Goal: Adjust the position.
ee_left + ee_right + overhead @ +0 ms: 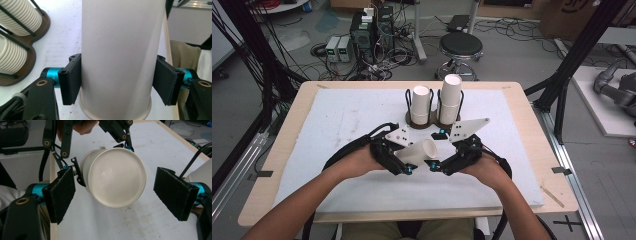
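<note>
The left gripper [412, 159] clamps a white paper cup [418, 152]; the right gripper [438, 150] gapes wide, pads seemingly just clear of the cup's closed end.

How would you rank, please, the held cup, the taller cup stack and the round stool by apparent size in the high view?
1. taller cup stack
2. round stool, about alike; farther off, so unsure
3. held cup
</note>
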`<state>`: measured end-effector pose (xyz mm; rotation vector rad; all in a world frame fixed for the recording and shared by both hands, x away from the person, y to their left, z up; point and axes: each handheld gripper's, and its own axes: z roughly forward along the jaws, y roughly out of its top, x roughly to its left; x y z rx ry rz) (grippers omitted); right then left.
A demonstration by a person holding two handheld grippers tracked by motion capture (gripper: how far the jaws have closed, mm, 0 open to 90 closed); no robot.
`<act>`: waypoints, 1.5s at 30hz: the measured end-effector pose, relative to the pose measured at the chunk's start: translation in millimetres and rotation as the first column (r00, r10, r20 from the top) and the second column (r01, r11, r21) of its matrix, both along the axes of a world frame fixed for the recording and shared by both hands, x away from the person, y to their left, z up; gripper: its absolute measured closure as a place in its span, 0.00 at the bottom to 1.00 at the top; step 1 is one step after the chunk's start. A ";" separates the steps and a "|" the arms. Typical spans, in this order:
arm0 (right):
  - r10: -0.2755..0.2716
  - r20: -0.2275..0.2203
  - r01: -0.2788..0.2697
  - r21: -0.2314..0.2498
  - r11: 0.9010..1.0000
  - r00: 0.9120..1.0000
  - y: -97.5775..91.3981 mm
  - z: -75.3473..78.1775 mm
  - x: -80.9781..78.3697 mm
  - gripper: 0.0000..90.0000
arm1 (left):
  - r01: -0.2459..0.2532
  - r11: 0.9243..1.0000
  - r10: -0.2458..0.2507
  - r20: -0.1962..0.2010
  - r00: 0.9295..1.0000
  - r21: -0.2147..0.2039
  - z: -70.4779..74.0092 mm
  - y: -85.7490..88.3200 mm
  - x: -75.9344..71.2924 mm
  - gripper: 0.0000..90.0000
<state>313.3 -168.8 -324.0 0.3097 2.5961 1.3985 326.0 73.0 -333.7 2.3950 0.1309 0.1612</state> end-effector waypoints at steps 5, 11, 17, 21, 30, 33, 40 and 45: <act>0.035 0.005 -0.035 -0.036 0.999 0.999 6.3 1.1 1.7 0.20 | 0.007 1.000 -0.007 -0.007 1.000 0.017 -0.8 -1.4 -0.3 0.34; 0.085 -0.012 -0.086 -0.098 0.991 0.996 18.2 -2.4 5.2 0.20 | 0.027 0.999 -0.026 -0.013 1.000 0.038 -2.8 -4.0 -2.3 0.34; 0.119 -0.040 -0.123 -0.139 0.983 0.992 23.6 -7.2 6.5 0.27 | 0.054 0.997 -0.053 -0.024 0.998 0.047 -4.6 -6.0 -4.6 0.34; 0.134 -0.047 -0.139 -0.144 0.980 0.990 24.4 -8.7 7.3 0.32 | 0.067 0.996 -0.065 -0.035 0.997 0.052 -6.6 -8.1 -5.1 0.34; 0.167 -0.074 -0.175 -0.137 0.975 0.983 21.3 -9.3 7.6 0.38 | 0.091 0.996 -0.092 -0.033 0.995 -0.012 -10.6 -4.2 -4.7 0.29; 0.159 -0.084 -0.169 -0.137 0.976 0.984 18.5 -10.3 8.2 0.38 | 0.093 0.994 -0.094 -0.020 0.995 -0.051 -11.1 -2.3 -5.1 0.19; 0.140 -0.098 -0.149 -0.100 0.984 0.985 6.0 -15.1 8.0 0.38 | 0.047 0.971 -0.046 0.009 0.999 -0.234 -15.9 18.6 -7.4 0.18; 0.099 -0.118 -0.104 -0.039 0.994 0.988 -10.8 -20.6 10.1 0.38 | 0.022 0.902 -0.017 0.016 1.000 -0.432 -19.7 37.6 -14.0 0.18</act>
